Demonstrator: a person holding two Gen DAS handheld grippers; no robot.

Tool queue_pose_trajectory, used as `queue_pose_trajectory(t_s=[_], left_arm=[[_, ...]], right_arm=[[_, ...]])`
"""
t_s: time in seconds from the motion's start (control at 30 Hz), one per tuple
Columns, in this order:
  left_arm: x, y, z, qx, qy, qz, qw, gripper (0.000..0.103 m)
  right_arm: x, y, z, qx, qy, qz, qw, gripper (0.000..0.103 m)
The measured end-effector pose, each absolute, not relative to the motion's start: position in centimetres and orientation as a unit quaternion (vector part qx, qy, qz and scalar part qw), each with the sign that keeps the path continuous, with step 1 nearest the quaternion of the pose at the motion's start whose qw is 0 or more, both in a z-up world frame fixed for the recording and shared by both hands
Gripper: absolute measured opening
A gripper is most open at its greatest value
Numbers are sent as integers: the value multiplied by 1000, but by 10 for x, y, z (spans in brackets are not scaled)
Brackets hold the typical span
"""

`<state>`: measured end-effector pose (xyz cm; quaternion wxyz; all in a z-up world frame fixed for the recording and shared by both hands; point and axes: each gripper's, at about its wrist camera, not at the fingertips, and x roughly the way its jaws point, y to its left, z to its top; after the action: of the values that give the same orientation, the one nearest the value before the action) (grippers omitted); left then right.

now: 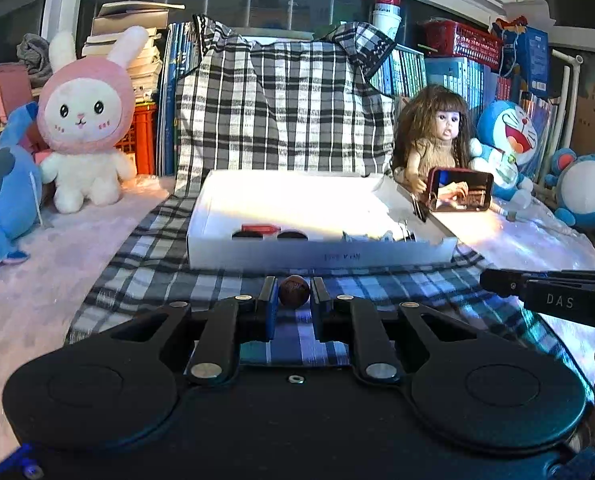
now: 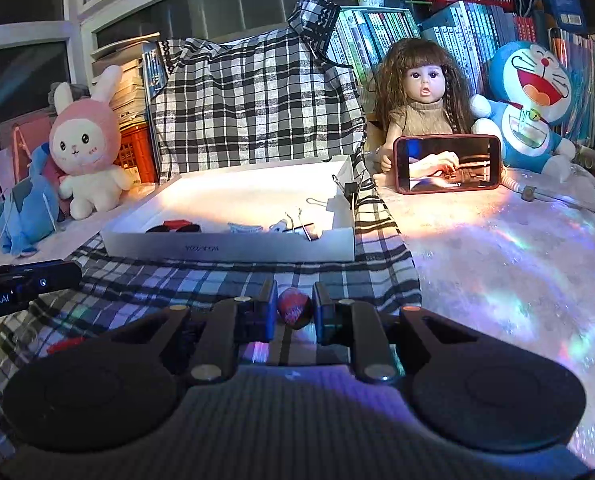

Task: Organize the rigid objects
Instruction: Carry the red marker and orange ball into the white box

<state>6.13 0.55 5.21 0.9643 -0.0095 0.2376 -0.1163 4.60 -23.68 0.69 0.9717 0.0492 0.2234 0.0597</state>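
Each hand-held gripper is clenching a small piece, the left (image 1: 293,300) a round brown nut-like ball (image 1: 294,291), the right (image 2: 294,306) a red patterned lump (image 2: 294,311), and should be carrying it level over the near wall of the shallow white cardboard box (image 1: 317,254) before letting go.

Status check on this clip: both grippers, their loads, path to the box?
Left gripper shut on brown ball. Right gripper shut on red ball. White box ahead on plaid cloth, already holding binder clips. Nothing in the way.
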Motion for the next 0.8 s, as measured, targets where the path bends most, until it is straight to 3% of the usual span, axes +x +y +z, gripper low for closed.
queue_pose_trajectory(t_s=[0.43,0.8], left_arm=[[129,13,68,-53,267,-131,953,16],[216,19,73,-88,304,-122,941,16]], right_arm=[[107,-270,21,167,281,83,941,22],[166,-260,45,159,294,91,938,23]])
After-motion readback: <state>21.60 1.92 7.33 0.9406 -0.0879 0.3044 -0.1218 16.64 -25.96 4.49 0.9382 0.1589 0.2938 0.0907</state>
